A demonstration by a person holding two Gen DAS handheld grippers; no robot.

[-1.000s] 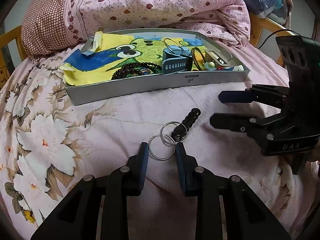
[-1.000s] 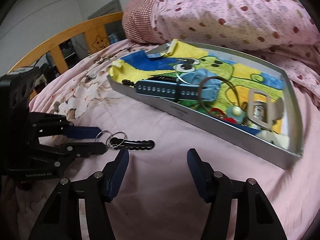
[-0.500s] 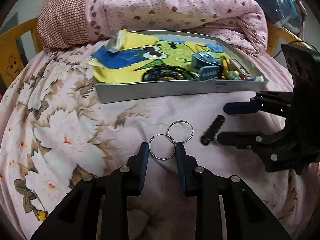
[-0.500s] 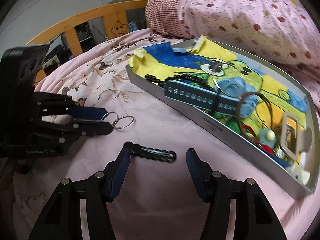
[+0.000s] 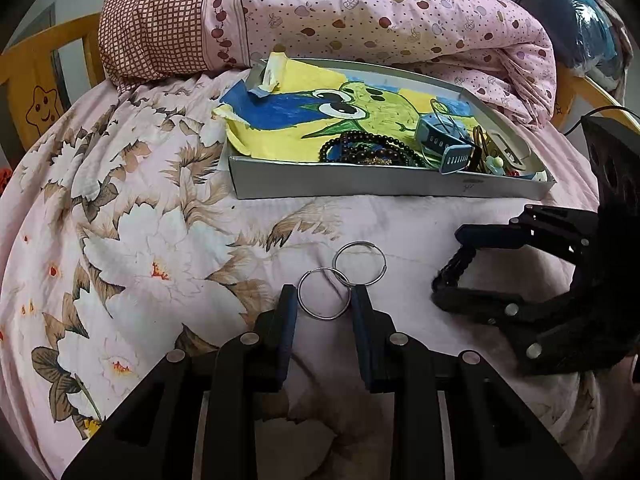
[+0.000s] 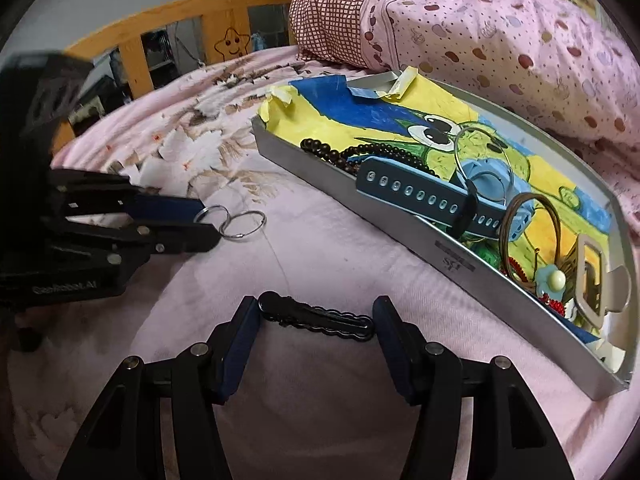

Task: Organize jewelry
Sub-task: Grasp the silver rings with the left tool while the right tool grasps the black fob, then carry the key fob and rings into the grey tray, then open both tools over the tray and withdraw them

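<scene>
Two linked silver rings lie on the pink floral bedspread. My left gripper (image 5: 323,292) is shut on the nearer ring (image 5: 306,277), and the farther ring (image 5: 360,242) lies just past its fingertips. In the right wrist view the left gripper (image 6: 210,220) comes in from the left, with the rings (image 6: 244,224) at its tips. A black wavy hair clip (image 6: 316,318) lies lengthwise between the pads of my right gripper (image 6: 316,306), which stands open. The clip's ends reach close to both pads. The left wrist view shows the right gripper (image 5: 450,270) at the right, around the clip (image 5: 456,262).
A grey metal tray (image 5: 380,186) (image 6: 380,220) lined with a frog drawing sits behind on the bed. It holds dark beads (image 5: 360,152), a blue watch (image 6: 420,196), hoops and a beige claw clip (image 6: 592,280). A pink quilt (image 5: 380,12) is piled behind it. A wooden bed rail (image 6: 180,28) runs along the left.
My left gripper has drawn the two rings leftward, away from the black clip that lay against them. The right gripper has moved over the clip, which now lies between its fingers.
</scene>
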